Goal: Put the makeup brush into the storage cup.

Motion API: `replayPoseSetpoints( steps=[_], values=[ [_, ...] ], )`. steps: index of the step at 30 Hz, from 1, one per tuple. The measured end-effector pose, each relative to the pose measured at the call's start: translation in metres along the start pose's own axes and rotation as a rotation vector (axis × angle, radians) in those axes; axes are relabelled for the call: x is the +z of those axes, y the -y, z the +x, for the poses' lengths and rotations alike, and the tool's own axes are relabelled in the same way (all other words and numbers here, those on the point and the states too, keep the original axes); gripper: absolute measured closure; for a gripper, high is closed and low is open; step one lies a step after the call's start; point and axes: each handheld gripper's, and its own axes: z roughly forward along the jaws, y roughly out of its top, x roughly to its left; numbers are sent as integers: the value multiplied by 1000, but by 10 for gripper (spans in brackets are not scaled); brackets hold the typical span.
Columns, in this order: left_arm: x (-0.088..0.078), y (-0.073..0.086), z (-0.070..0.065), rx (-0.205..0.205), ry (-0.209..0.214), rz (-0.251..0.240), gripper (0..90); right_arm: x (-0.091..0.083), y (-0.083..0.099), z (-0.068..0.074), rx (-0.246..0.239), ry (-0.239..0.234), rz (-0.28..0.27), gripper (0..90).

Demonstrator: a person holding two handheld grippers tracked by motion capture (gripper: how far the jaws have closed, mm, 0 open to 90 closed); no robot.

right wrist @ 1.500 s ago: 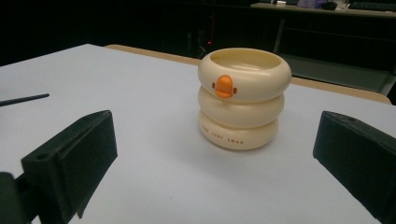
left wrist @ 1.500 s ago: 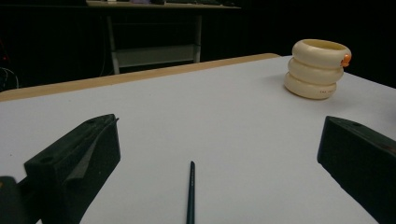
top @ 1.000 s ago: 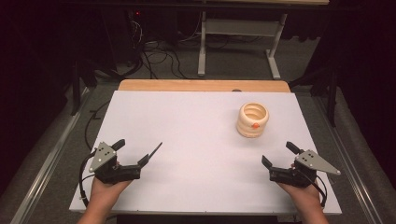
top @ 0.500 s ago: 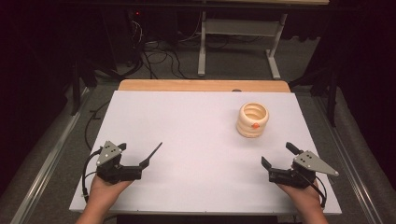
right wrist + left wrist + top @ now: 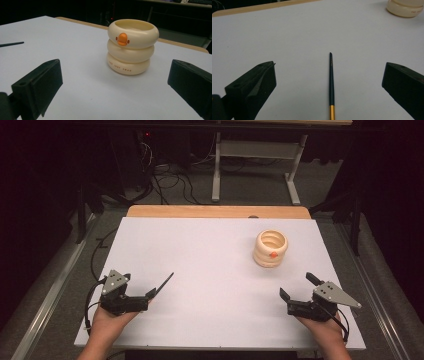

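Cream three-ringed plastic duck-billed cup (image 5: 132, 46), lettered "SWAN" at its base, stands between the right gripper (image 5: 115, 82)'s spread, empty jaws.

I was working in what looked like a lab or test room: a plain white board (image 5: 215, 270) was laid over a wooden bench top (image 5: 215, 211), loose black cables (image 5: 170, 182) trailed across the grey carpet floor (image 5: 250, 185) behind it, and a metal desk frame (image 5: 255, 165) stood in the dark surroundings
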Motion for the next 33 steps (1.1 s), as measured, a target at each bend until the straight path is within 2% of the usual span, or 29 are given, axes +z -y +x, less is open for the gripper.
replayPoseSetpoints(
  steps=[3, 4, 5, 8, 9, 10, 14, 21, 30, 33],
  values=[
    [0, 0, 3, -10, -3, 27, 0, 0, 0, 0, -3, 0, 1, 8],
    [0, -1, 5, -16, -5, 64, 1, 0, 0, 0, 1, -1, 4, 8],
    [0, -1, 5, -16, -5, 64, 2, 1, 1, 0, 1, 1, 6, 8],
    [2, 0, 8, -37, 6, 129, 3, 1, 1, 0, 0, 1, 5, 8],
    [2, 0, 8, -37, 6, 129, 3, 1, 1, 0, 0, 1, 5, 8],
    [3, 0, 9, -44, 8, 148, 4, 1, 1, 0, -2, 1, 3, 8],
    [5, 0, 8, -28, -4, 189, 4, 1, 1, 0, 0, 0, 5, 8],
    [8, 1, 7, -14, -9, 243, 5, 1, 1, -1, 0, 0, 5, 8],
    [11, 2, 6, -29, 0, 289, 3, 1, 2, 0, 9, -1, 6, 8],
    [14, 3, 6, -33, 8, 310, 3, 3, 3, 1, -2, -7, 5, 8]
  ],
)
